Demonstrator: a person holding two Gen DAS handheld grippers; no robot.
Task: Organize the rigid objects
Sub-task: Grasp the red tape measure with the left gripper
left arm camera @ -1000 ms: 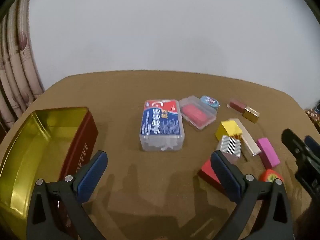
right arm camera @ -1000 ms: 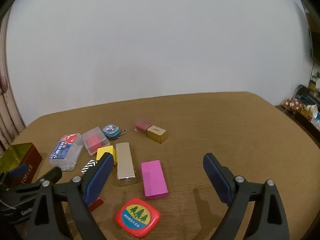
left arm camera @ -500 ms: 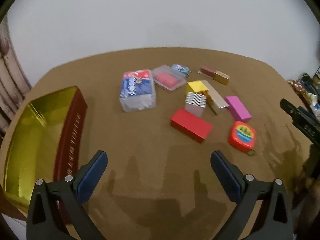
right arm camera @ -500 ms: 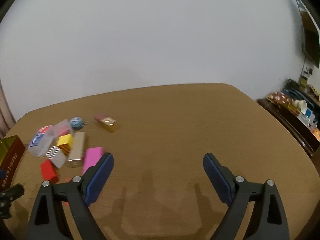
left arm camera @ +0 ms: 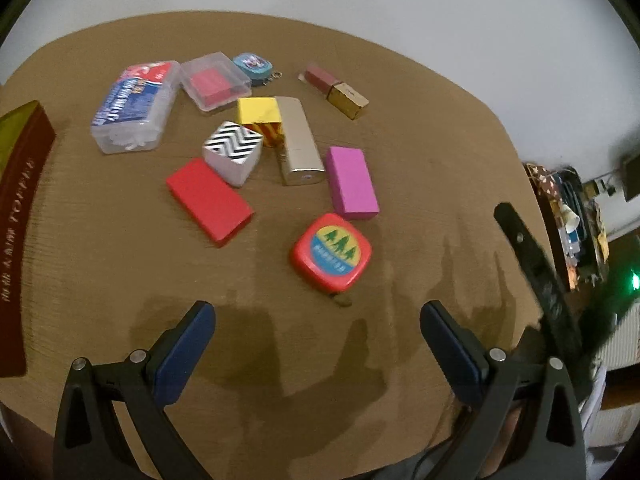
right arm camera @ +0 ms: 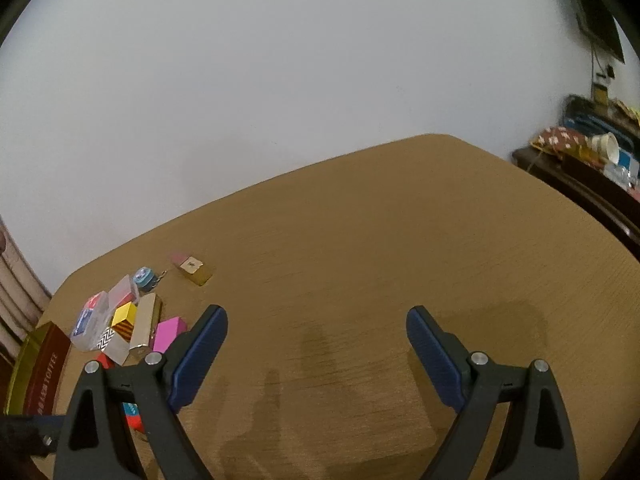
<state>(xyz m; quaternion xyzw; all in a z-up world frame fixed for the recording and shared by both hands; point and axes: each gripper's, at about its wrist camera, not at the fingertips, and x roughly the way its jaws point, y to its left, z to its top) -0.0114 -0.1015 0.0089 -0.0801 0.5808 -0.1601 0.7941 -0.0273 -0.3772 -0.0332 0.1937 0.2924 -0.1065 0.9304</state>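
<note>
Left wrist view: my left gripper (left arm camera: 316,344) hangs spread wide and empty near the red tape measure (left arm camera: 331,253); the clutter sits mid-table (left arm camera: 440,152), the tin (left arm camera: 20,208) at its left edge. My right gripper (right arm camera: 316,346) is released too.

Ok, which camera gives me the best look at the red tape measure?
The left wrist view: the red tape measure lies fully visible, label up. In the right wrist view, the right gripper's finger hides all but a sliver.
</note>
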